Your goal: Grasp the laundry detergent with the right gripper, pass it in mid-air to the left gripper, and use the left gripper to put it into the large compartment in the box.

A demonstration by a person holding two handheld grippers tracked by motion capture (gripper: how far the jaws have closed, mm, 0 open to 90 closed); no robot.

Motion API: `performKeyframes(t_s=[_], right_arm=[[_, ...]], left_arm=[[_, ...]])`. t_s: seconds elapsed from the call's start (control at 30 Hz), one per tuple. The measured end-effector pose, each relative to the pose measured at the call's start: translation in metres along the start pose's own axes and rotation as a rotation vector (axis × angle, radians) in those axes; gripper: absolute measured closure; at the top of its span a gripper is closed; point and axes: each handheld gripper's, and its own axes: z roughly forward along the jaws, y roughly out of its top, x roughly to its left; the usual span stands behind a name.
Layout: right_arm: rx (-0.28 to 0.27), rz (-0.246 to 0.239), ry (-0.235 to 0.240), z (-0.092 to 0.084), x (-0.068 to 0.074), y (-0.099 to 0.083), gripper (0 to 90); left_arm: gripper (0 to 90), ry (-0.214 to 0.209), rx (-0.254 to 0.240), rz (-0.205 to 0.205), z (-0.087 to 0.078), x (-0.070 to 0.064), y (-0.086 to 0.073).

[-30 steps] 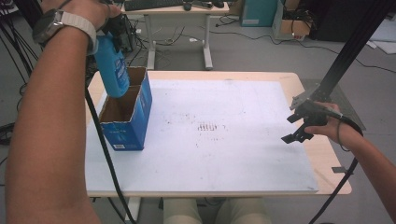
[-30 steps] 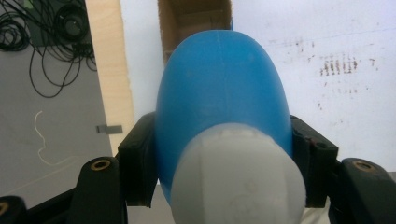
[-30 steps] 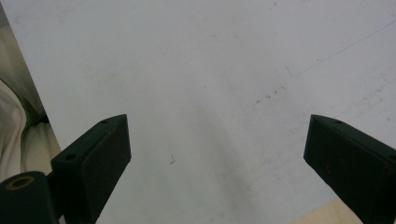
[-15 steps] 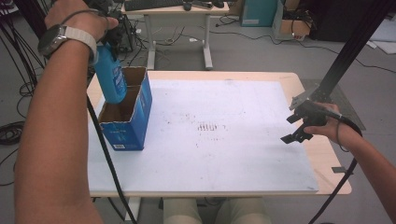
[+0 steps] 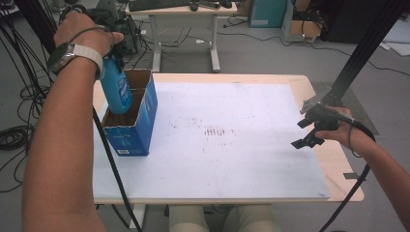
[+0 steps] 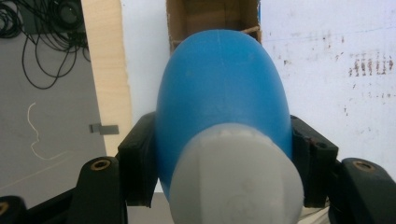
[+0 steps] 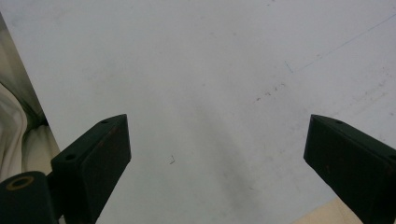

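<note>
- Gripping a blue bottle [image 6: 219, 102] near its pale cap [image 6: 233, 179], the left gripper [image 6: 223, 154] has both black jaws pressed on the sides.
- The bottle [image 5: 115, 87] hangs upright, its base dipping into the open blue box [image 5: 133, 123] at the table's [image 5: 270, 79] left edge (inner compartment cannot be told).
- The right gripper [image 7: 217, 154] stands with jaws wide apart, nothing between them, above the white sheet [image 5: 232, 154].
- That gripper [image 5: 313, 128] sits near the table's right edge, well apart from the box.
</note>
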Motion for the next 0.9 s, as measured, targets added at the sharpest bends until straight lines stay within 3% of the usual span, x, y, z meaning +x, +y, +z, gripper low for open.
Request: performKeyframes(t_s=[0.4,0.73,0.8,0.83,0.9], right_arm=[[-0.005,0.002,0.001,0.001,-0.001,-0.001,7.2],[-0.004,0.003,0.002,0.002,-0.001,-0.002,7.2],[-0.031,-0.04,0.004,0.003,-0.004,-0.002,7.2],[-0.001,0.013,0.0,0.001,0.0,-0.003,7.2],[-0.004,0.009,-0.001,0.001,-0.001,-0.003,7.2]], left_arm=[[37.4,-0.01,0.003,0.0,0.018,0.001,0.0],[37.4,-0.013,0.01,0.004,0.045,-0.001,-0.002],[37.4,-0.014,0.011,0.004,0.053,-0.002,-0.002],[37.4,-0.015,0.015,0.006,0.055,-0.002,-0.002],[37.4,-0.016,0.013,0.008,0.061,-0.002,-0.002]])
